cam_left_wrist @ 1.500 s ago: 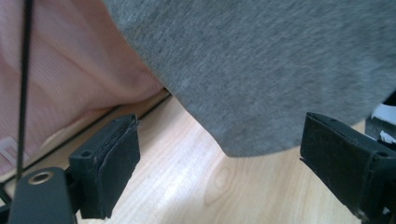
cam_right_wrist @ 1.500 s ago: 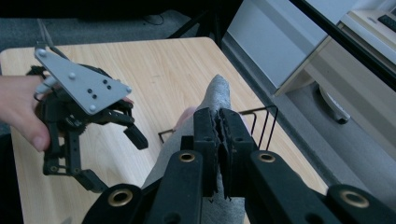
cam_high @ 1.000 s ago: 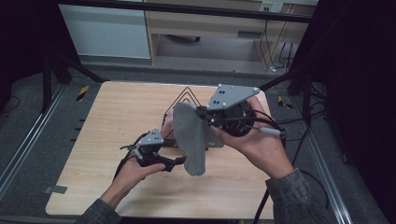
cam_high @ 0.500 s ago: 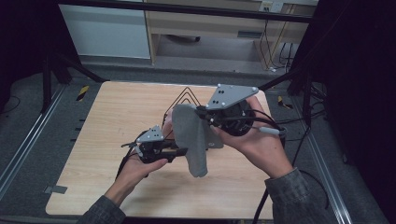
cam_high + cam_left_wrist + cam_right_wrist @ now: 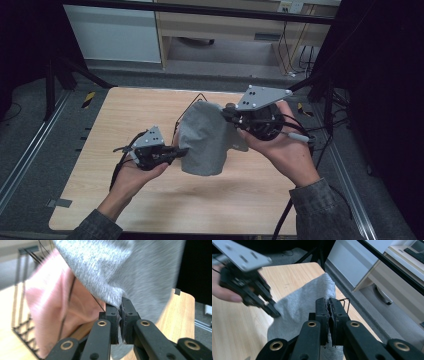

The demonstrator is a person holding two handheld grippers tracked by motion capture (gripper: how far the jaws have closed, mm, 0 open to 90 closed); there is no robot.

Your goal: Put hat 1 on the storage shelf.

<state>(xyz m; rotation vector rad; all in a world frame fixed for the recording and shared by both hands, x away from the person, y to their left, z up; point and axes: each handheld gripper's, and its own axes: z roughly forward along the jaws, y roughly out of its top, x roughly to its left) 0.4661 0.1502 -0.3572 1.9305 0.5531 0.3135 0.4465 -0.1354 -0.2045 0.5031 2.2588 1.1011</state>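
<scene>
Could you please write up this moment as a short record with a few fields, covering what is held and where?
held item: grey cloth, lifted above the table
left tongs: shut on the cloth's lower left edge
right tongs: shut on the cloth's upper right edge
cloth state: hanging slack between the two tongs
behind cloth: pink cloth on a black wire rack
hands: one on each tool, sleeves at the near table edge

- From above your side, you look forward and down on the table (image 5: 150, 210).
- Each gripper view looks close along its own jaws.
- All three share the grey cloth (image 5: 202, 137) (image 5: 130, 272) (image 5: 299, 305).
</scene>
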